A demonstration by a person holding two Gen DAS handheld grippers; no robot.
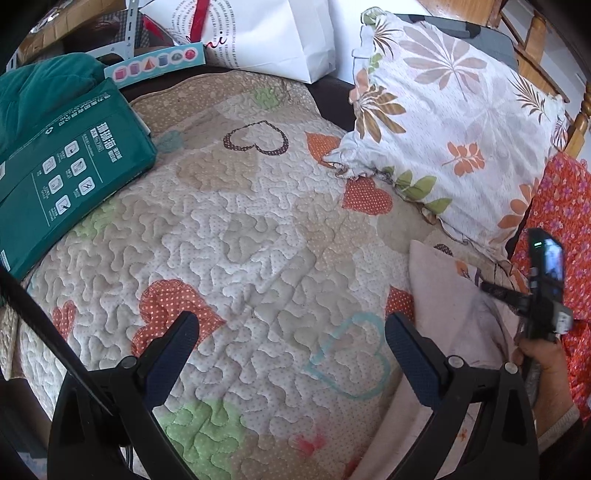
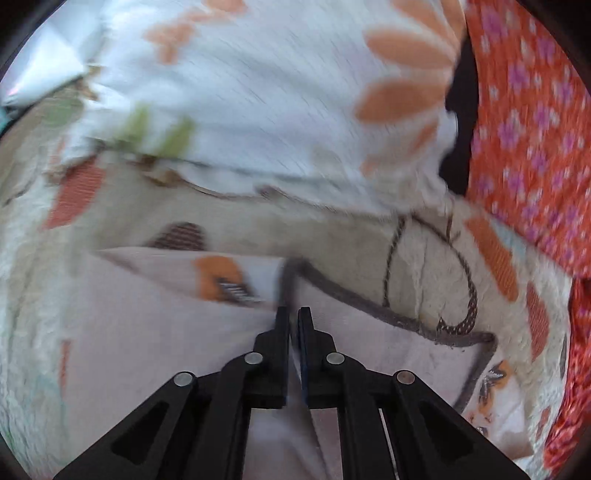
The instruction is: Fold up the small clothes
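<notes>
A small pale pink garment [image 1: 454,306] with orange prints and a grey trim lies on the quilted heart-pattern bedspread [image 1: 236,229], at the lower right of the left wrist view. My left gripper [image 1: 291,332] is open and empty above the quilt, left of the garment. My right gripper [image 2: 293,314] is shut on the pink garment [image 2: 155,325] near its grey-trimmed edge [image 2: 369,314]. The right gripper's handle and the hand that holds it show in the left wrist view [image 1: 543,295]. The right wrist view is blurred by motion.
A white leaf-print pillow [image 1: 454,122] lies at the back right. An orange flowered cloth [image 1: 561,236] lies at the far right. A green package [image 1: 62,173] lies at the left, and a white paper bag [image 1: 273,33] stands at the back.
</notes>
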